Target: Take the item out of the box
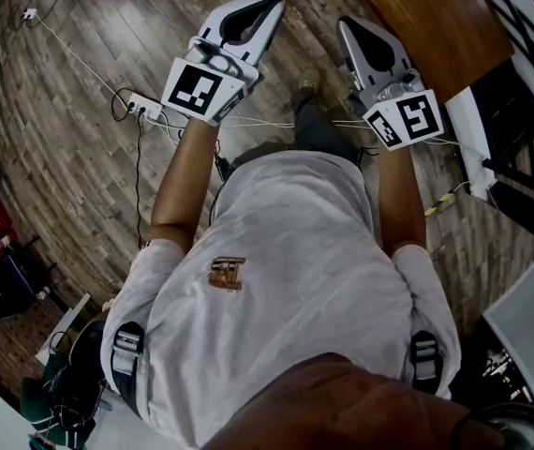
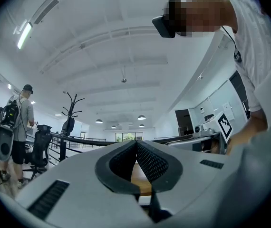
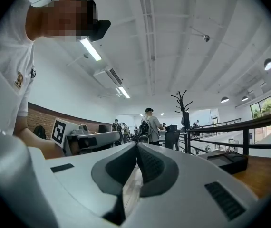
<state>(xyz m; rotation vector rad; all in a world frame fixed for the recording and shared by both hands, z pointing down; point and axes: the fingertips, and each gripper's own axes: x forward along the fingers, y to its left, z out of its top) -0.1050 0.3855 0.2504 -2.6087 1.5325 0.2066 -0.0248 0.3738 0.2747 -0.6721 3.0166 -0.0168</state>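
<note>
Over the wooden floor [image 1: 61, 148], seen from the head view, the person holds both grippers out ahead of a white shirt [image 1: 286, 270]. The left gripper [image 1: 272, 6] sits at about 11 o'clock and the right gripper [image 1: 346, 22] at 1 o'clock, near each other but not touching. Their marker cubes [image 1: 197, 87] face up at the camera. In each gripper view the jaws are pressed together with nothing between them, and both point roughly level across a large room. A brown wooden counter [image 1: 426, 17] lies at 1 o'clock, just beyond the right gripper. A white power strip [image 1: 141, 109] lies on the floor at 10 o'clock, with thin cables running from it. The left gripper view shows a coat stand [image 2: 72, 112] at 9 o'clock and a standing person with a backpack [image 2: 20, 122] further left. No view shows the box or the item.
</note>
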